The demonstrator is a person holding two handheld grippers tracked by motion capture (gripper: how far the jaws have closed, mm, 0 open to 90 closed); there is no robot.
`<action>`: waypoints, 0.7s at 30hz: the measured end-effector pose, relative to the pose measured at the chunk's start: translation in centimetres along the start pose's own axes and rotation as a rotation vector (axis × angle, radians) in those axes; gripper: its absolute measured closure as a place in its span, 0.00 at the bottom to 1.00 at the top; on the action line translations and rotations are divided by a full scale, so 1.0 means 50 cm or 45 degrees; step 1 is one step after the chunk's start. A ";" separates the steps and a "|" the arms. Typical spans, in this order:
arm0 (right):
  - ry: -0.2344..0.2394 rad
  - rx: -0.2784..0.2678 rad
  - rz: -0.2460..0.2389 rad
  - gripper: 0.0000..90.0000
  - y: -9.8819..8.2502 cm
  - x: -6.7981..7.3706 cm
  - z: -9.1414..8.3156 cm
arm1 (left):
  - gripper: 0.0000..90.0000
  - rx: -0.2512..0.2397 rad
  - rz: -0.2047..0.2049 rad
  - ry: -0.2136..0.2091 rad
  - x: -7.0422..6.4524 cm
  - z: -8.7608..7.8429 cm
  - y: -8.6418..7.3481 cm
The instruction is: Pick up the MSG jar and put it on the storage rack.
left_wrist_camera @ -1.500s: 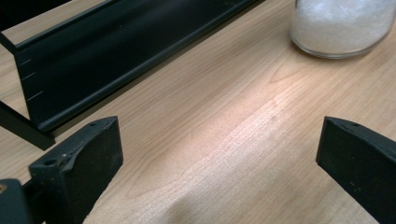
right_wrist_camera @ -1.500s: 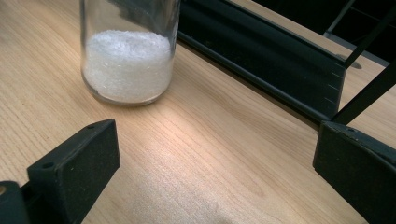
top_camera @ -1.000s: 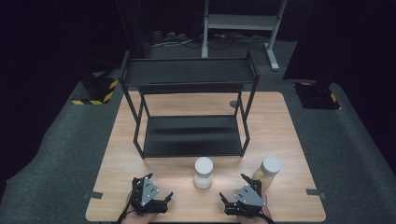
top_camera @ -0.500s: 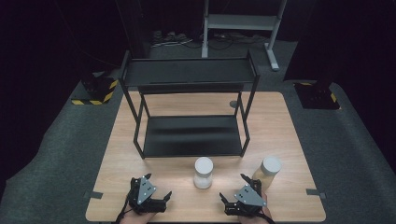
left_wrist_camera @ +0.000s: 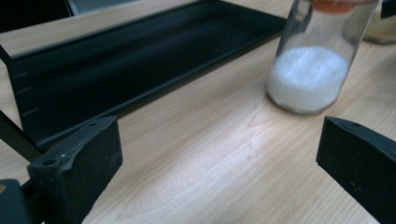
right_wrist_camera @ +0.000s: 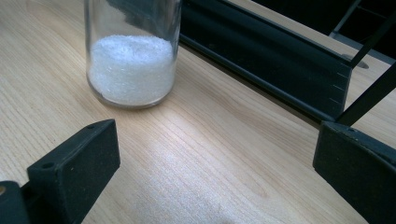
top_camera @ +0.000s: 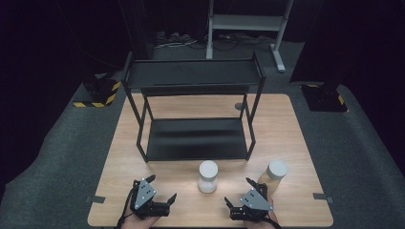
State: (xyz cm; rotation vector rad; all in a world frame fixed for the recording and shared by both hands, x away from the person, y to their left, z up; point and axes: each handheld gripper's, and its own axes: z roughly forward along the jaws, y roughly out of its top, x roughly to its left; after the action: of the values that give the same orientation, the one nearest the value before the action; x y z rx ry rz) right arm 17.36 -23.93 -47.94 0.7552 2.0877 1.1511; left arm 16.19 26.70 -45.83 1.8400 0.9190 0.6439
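My left gripper (top_camera: 161,191) sits at the near edge of the table (top_camera: 305,143), jaws spread wide and holding nothing, with only bare wood between them. My right gripper (top_camera: 239,193) is level with it to the right, also wide open and empty, touching nothing but the air above the tabletop. Just beyond and between the two stands a clear jar (top_camera: 208,176) with a white lid, upright, its bottom part filled with white grains; in the left gripper view it (left_wrist_camera: 317,60) stands ahead to the right of my jaws, and in the right gripper view it (right_wrist_camera: 133,51) is ahead to the left. A second jar (top_camera: 274,175) with pale yellowish contents stands upright to its right, near my right gripper. Behind both is a black two-tier rack (top_camera: 193,138), its lower shelf flat on the table. Beyond the table lies dark floor.
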 end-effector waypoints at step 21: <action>0.004 -0.006 0.004 0.00 -0.002 -0.001 -0.001 | 0.01 -0.096 0.029 -0.079 -0.009 0.014 0.059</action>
State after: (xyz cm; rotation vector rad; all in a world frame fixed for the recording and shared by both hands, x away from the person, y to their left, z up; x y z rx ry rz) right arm 17.34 -24.03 -47.98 0.7549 2.0861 1.1590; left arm 17.38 25.19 -43.46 1.7957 0.8231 0.6238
